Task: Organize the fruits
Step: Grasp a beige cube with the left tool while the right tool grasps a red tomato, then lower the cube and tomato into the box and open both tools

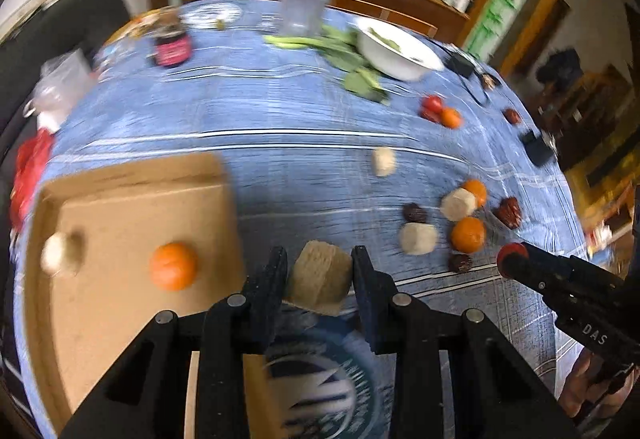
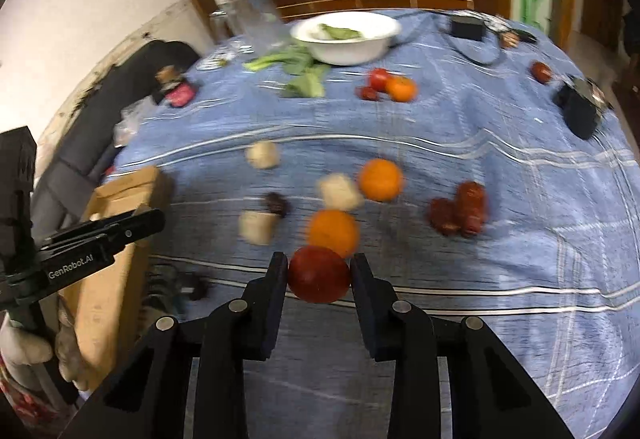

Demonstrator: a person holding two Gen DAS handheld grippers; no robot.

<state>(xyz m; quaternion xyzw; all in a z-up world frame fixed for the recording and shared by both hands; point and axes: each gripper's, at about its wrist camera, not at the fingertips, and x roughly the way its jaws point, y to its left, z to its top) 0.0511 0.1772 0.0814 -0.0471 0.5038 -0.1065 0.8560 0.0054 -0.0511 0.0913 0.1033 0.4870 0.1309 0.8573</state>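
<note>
With both tools over the blue cloth, this is what I see from my seat, near to far:

Left gripper (image 1: 319,255): I have it clamped on a pale cut chunk (image 1: 320,277), both pads pressing its sides.
Right gripper (image 2: 319,261): I have it squeezed on a red round fruit (image 2: 319,274), held between the pads.
Cardboard tray (image 1: 120,319): at 9 o'clock of the left gripper; an orange (image 1: 174,265) and a pale piece (image 1: 56,253) lie on it, well apart.
Loose pile: at 12 to 1 o'clock of the right gripper, two oranges (image 2: 333,232), pale pieces (image 2: 339,192) and dark red dates (image 2: 460,209) lie on the tablecloth (image 2: 520,259).
Farther fruit: a red fruit (image 2: 379,78) touching an orange (image 2: 401,88), near 12 o'clock.
White bowl (image 2: 346,35): far edge, 12 o'clock, greens inside, leafy greens (image 2: 304,73) just beside it at 11 o'clock.
Sharpness: both views are blurred, so I cannot tell the small dark fruits apart.
</note>
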